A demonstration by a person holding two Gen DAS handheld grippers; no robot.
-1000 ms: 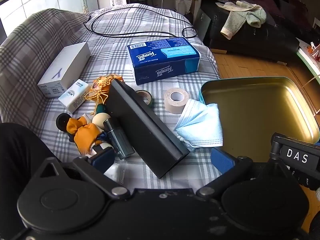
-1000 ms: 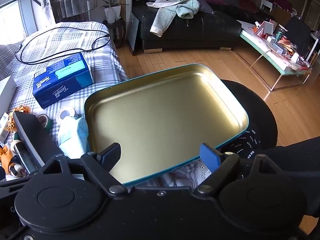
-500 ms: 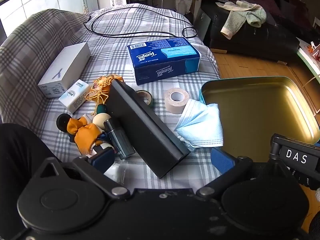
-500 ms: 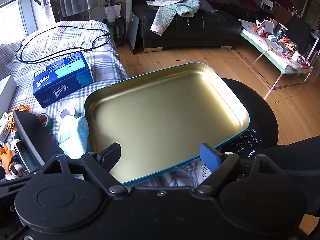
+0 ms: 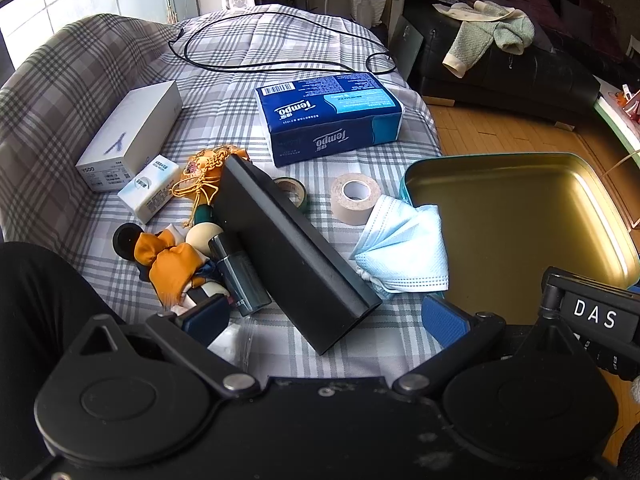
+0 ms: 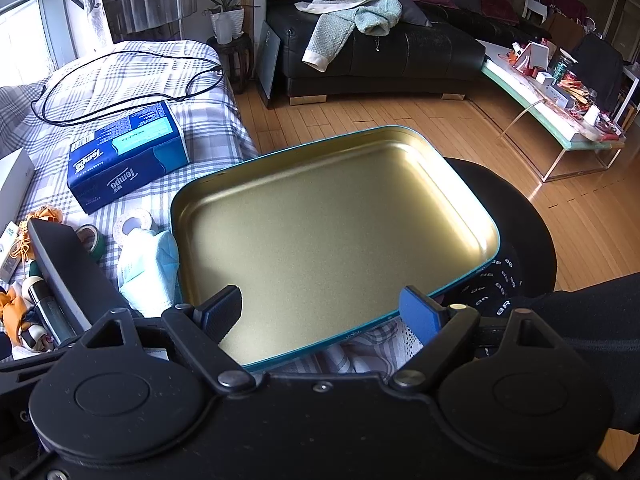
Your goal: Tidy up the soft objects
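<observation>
Left gripper [image 5: 326, 318] and right gripper [image 6: 320, 312]: jaws wide, holding nothing. Crumpled light-blue face mask [image 5: 404, 252] lies on the plaid-covered bed [image 5: 248, 60], touching the left rim of the gold-lined teal metal tin [image 6: 336, 224]. Blue tissue pack [image 5: 330, 116] farther off.

floor: wood [image 6: 560, 216] | sofa: black leather [image 6: 400, 56] | window: daylight [image 6: 20, 28]

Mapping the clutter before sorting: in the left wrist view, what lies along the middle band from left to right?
White box → black case → beige tape roll → blue face mask → gold tin tray.
</observation>
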